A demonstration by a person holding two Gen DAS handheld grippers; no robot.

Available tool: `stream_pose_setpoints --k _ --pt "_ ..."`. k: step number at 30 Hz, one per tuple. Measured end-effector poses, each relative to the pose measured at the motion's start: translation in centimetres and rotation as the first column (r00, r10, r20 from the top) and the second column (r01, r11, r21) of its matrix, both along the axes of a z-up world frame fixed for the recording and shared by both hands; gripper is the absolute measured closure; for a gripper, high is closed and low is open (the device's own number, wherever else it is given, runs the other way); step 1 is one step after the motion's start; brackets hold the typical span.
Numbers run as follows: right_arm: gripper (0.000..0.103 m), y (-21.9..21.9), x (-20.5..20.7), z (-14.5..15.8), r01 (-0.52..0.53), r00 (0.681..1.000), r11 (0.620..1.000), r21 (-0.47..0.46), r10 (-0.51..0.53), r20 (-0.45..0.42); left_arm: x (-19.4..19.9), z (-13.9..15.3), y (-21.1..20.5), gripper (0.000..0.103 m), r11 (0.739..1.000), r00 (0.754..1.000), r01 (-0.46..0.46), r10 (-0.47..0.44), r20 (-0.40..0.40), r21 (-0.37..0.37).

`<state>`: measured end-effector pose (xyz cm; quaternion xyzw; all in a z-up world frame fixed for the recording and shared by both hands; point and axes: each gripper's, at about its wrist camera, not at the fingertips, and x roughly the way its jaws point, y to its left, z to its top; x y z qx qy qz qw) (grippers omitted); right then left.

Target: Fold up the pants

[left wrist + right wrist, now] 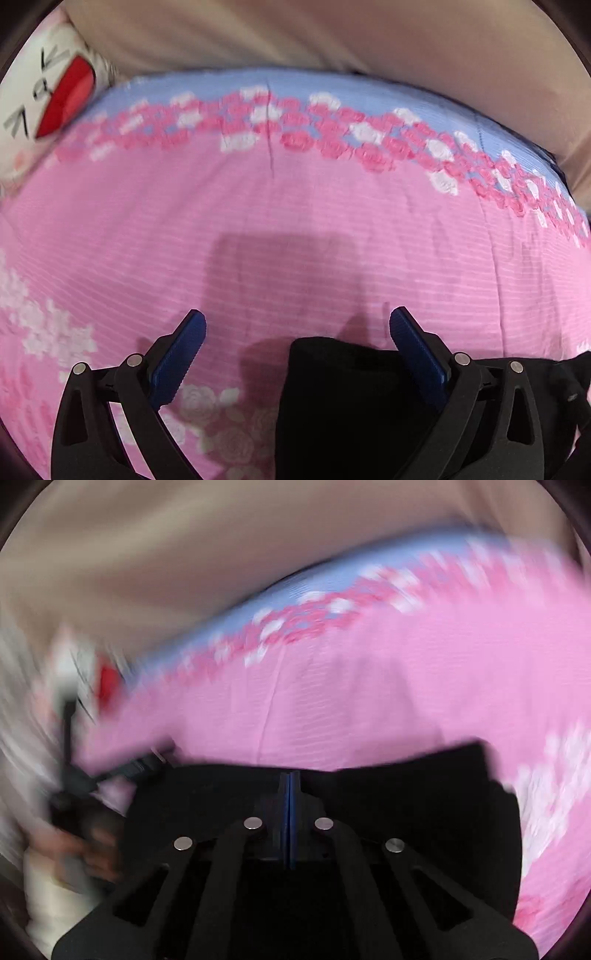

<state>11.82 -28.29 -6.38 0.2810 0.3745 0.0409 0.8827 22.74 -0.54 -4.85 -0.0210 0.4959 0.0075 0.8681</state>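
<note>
The black pants (354, 402) lie on a pink flowered bedspread (295, 229). In the left wrist view a folded corner of them sits low between the fingers, nearer the right finger. My left gripper (297, 328) is open, its blue pads wide apart above the cloth. In the right wrist view the pants (424, 794) spread across the lower frame under my right gripper (290, 779), whose blue pads are pressed together on the fabric's far edge. This view is motion-blurred.
The bedspread (406, 686) has a blue band with pink and white roses (295, 125) at its far edge. A beige wall or headboard (295, 33) rises behind. A white pillow with a red heart (55, 92) lies far left. The other gripper (110, 775) shows blurred at left.
</note>
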Motion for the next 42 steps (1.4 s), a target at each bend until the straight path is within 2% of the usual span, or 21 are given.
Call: stream_pose_setpoints --k 2,3,4,5,7,8,10,11,12,13,14,17,19,21,27,29,31,34,36,38,42 --pt "0.101 0.8 -1.4 1.9 0.029 0.999 0.998 -0.054 -0.027 0.035 0.0 0.1 -0.4 0.005 0.999 1.0 0.015 -0.016 0.015 0.031" --pt "0.097 1.9 -1.9 2.8 -0.009 0.997 0.999 -0.052 0.013 0.07 0.0 0.2 -0.5 0.005 0.999 1.0 0.019 -0.02 0.019 0.043" --pt "0.097 3.0 -2.0 3.3 -0.051 0.994 0.996 -0.068 0.057 0.09 0.0 0.1 -0.5 0.005 0.999 1.0 0.019 -0.02 0.016 0.037" --pt "0.097 4.5 -1.9 3.5 -0.091 0.991 0.988 -0.122 0.101 0.082 0.0 0.1 -0.4 0.005 0.999 1.0 0.018 -0.018 0.012 0.027" --pt "0.098 4.7 -0.9 1.7 -0.071 0.997 0.971 -0.229 0.074 0.005 -0.1 0.1 -0.2 0.005 1.0 1.0 0.019 -0.019 0.008 0.005" --pt "0.103 3.4 -0.4 0.4 -0.052 0.999 0.979 -0.197 0.05 -0.012 -0.2 0.2 -0.1 0.005 1.0 1.0 0.02 -0.02 0.012 -0.007" --pt "0.103 0.8 -1.4 0.1 -0.024 1.0 0.999 -0.036 0.024 0.009 -0.4 0.3 0.3 0.005 0.999 0.999 0.03 -0.029 0.018 -0.04" --pt "0.103 0.4 -1.9 0.7 -0.001 1.0 0.998 -0.063 0.002 0.015 -0.7 0.5 0.4 0.005 0.998 0.999 0.049 -0.049 0.002 -0.042" --pt "0.103 0.2 -2.8 1.5 0.042 0.999 0.987 -0.152 -0.039 0.02 -1.2 0.9 0.5 0.005 0.998 0.999 0.05 -0.049 0.019 -0.033" --pt "0.098 0.2 -3.4 1.8 0.07 0.998 0.976 -0.206 -0.069 0.014 -1.8 1.3 0.4 0.005 0.998 0.998 0.054 -0.053 0.035 -0.019" --pt "0.098 -0.2 -4.3 2.1 0.091 0.996 0.969 -0.232 -0.09 0.016 -2.4 1.7 0.2 0.005 0.998 0.997 0.056 -0.057 0.055 0.006" --pt "0.093 -0.7 -7.2 3.4 0.104 0.994 0.973 -0.207 -0.094 0.059 -4.3 2.9 -0.8 0.005 0.995 0.99 0.049 -0.06 0.127 0.091" --pt "0.093 0.3 -8.6 4.3 0.058 0.994 0.977 -0.206 -0.038 0.099 -5.8 3.6 -2.0 0.005 0.985 0.981 0.056 -0.084 0.175 0.163" --pt "0.093 1.5 -10.1 4.5 -0.007 0.992 0.982 -0.191 0.031 0.123 -6.7 3.9 -2.7 0.005 0.979 0.976 0.068 -0.105 0.192 0.19" --pt "0.093 4.2 -11.7 2.3 -0.114 0.987 0.98 -0.16 0.13 0.095 -9.4 4.4 -3.6 0.005 0.98 0.973 0.121 -0.149 0.176 0.16" --pt "0.093 4.2 -12.0 1.2 -0.117 0.989 0.981 -0.152 0.13 0.075 -10.4 4.2 -3.8 0.005 0.98 0.973 0.128 -0.154 0.171 0.152" --pt "0.099 3.3 -12.3 0.3 -0.101 0.991 0.981 -0.164 0.113 0.065 -11.3 4.0 -4.0 0.005 0.979 0.973 0.133 -0.159 0.169 0.154" --pt "0.103 1.2 -12.9 -0.3 -0.08 0.993 0.993 -0.092 0.087 0.076 -12.0 3.5 -4.2 0.005 0.975 0.972 0.137 -0.166 0.164 0.175" --pt "0.103 1.1 -13.2 0.5 -0.058 0.995 0.994 -0.095 0.065 0.073 -12.3 3.5 -4.0 0.005 0.977 0.974 0.132 -0.159 0.16 0.169" --pt "0.095 2.4 -13.5 2.3 -0.063 0.992 0.987 -0.151 0.078 0.098 -12.9 4.1 -3.5 0.005 0.982 0.976 0.118 -0.142 0.167 0.147" --pt "0.094 3.6 -13.2 4.3 -0.1 0.981 0.984 -0.151 0.122 0.15 -16.1 5.9 -2.0 0.005 0.986 0.966 0.154 -0.165 0.201 0.069"
